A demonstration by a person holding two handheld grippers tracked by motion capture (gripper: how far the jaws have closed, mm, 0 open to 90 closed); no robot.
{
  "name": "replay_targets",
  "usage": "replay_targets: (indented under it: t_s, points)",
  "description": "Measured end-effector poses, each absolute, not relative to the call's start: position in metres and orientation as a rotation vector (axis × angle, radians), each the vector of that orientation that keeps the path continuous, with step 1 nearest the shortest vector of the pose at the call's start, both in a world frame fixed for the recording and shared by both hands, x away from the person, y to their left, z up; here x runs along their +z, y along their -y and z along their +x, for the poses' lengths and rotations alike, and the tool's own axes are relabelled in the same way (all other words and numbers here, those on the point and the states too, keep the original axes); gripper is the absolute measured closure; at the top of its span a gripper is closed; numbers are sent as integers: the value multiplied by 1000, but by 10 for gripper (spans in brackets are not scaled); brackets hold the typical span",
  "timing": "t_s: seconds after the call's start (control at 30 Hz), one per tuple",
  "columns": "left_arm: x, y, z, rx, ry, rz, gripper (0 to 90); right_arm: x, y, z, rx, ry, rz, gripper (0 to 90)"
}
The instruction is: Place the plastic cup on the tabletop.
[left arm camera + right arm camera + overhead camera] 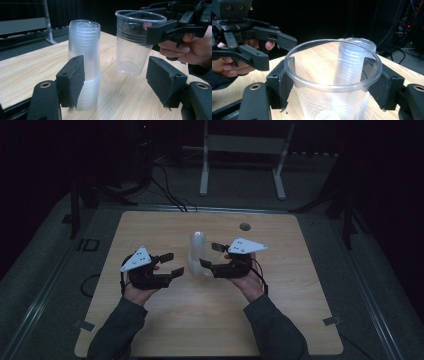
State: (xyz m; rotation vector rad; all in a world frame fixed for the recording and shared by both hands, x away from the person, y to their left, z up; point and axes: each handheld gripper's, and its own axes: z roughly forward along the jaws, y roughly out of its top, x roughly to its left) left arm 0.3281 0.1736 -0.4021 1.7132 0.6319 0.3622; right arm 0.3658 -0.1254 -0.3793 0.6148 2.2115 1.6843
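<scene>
My right tongs (332, 82) clasp a single clear plastic cup (329, 85) just under its rolled rim, pads pressed on both sides; it hangs upright just above the desk (210, 320), right beside the stack of cups (84, 62) standing at the desk's middle. My left tongs (120, 80) are wide and hold nothing, the stack just ahead of their left pad.

The cup is thin, see-through and ribbed, tapering to a small base, so I judge it will buckle if I squeeze harder. I'd keep the grip light, hold the cup level, and steady the stack low down with the left tongs. The desk top is pale wood grain, smooth and matt.
</scene>
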Motion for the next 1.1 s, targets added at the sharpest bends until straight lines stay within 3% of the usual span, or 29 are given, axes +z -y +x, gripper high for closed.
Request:
replay_targets:
  t_s: [1.1]
  points:
    - [-403,-172,328,365,-630,1721,316,-406,136,365,1661,-2212,676,274]
